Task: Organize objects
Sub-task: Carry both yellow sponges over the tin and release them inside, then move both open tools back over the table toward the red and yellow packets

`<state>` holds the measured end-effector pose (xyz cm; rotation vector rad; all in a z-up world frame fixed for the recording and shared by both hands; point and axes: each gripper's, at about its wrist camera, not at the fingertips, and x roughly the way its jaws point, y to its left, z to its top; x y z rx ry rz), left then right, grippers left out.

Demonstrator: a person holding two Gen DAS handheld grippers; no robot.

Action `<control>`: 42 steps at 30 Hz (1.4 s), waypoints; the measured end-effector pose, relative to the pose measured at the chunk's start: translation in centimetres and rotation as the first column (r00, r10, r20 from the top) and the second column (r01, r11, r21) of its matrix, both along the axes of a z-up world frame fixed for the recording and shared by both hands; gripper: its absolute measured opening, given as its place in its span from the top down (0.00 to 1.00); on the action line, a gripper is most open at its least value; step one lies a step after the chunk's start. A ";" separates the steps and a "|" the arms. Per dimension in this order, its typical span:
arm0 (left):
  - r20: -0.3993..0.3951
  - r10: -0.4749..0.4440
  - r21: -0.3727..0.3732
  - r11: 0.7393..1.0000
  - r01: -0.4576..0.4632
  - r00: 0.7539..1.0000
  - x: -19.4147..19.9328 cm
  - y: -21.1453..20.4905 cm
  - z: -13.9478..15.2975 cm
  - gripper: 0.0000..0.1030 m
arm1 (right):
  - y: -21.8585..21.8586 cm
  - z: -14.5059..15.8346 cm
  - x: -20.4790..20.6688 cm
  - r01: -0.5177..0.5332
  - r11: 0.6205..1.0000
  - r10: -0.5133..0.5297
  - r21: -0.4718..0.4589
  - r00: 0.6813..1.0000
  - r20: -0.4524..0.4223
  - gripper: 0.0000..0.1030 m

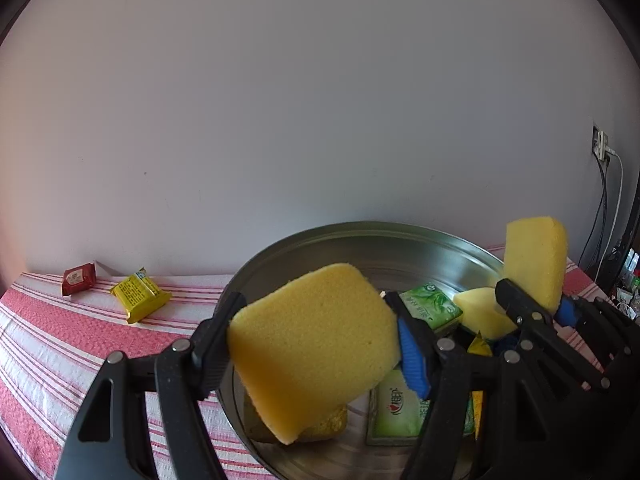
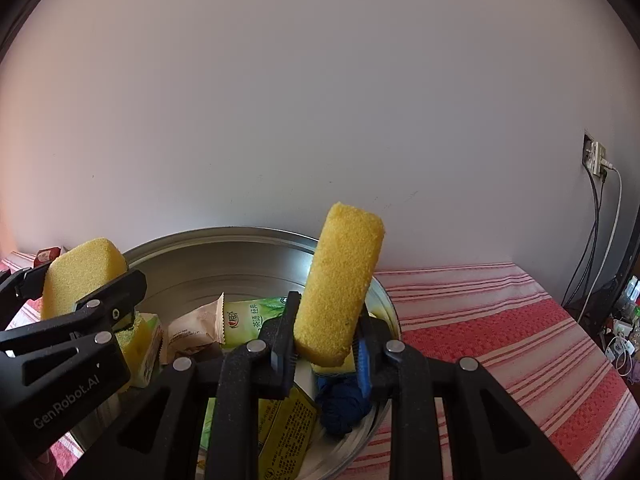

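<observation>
My left gripper [image 1: 316, 344] is shut on a yellow sponge [image 1: 316, 344], held tilted above the round metal basin [image 1: 360, 236]. My right gripper [image 2: 326, 344] is shut on a second yellow sponge [image 2: 340, 280], held upright over the basin [image 2: 224, 240]. Each gripper shows in the other's view: the right one [image 1: 532, 300] with its sponge [image 1: 536, 260], the left one [image 2: 80, 300] with its sponge [image 2: 80, 276]. In the basin lie green tissue packs [image 1: 432, 304], a yellow packet [image 2: 288, 428], a beige wrapper [image 2: 196, 328] and a blue yarn ball [image 2: 344, 404].
A red packet [image 1: 79, 278] and a yellow packet [image 1: 140, 296] lie on the red-striped cloth [image 1: 60, 340] left of the basin, near the wall. The cloth [image 2: 500, 328] extends right of the basin. A wall socket with cables [image 2: 596, 160] is at far right.
</observation>
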<state>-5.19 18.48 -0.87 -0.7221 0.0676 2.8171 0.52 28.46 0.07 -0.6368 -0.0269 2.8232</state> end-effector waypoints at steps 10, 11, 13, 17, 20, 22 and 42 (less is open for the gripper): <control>0.021 0.004 -0.027 1.000 -0.004 1.000 -0.6 0.3 -1.0 0.32 | 0.2 -0.8 -1.0 -0.065 0.998 0.064 0.001 0.996 0.064 0.74; 0.023 0.002 -0.031 1.000 -0.001 1.000 -0.6 0.4 -1.0 0.32 | 0.1 -0.8 -0.9 -0.069 0.998 0.068 0.003 0.996 0.062 0.73; 0.017 0.008 -0.037 0.999 -0.007 1.000 -0.5 0.4 -0.9 0.31 | -0.1 -0.7 -0.6 -0.057 0.998 0.057 0.010 0.997 0.056 0.64; 0.017 0.016 0.011 1.000 -0.016 1.000 -0.3 -0.3 -0.4 0.20 | 1.2 -0.3 0.5 -0.026 0.998 0.026 -0.048 1.000 0.008 0.44; -0.021 0.043 0.004 0.999 -0.043 0.999 0.3 -0.4 0.1 0.03 | 1.2 0.4 1.7 -0.012 0.996 0.008 -0.088 0.999 -0.044 0.40; -0.047 0.051 0.003 0.999 -0.051 0.998 0.5 -0.6 0.4 0.01 | 1.7 0.7 2.2 0.007 0.994 -0.015 -0.105 0.997 -0.070 0.34; -0.099 0.057 -0.011 0.998 -0.058 0.993 2.4 -1.9 1.5 0.01 | 3.5 1.8 5.1 0.068 0.976 -0.125 -0.205 0.952 -0.279 0.18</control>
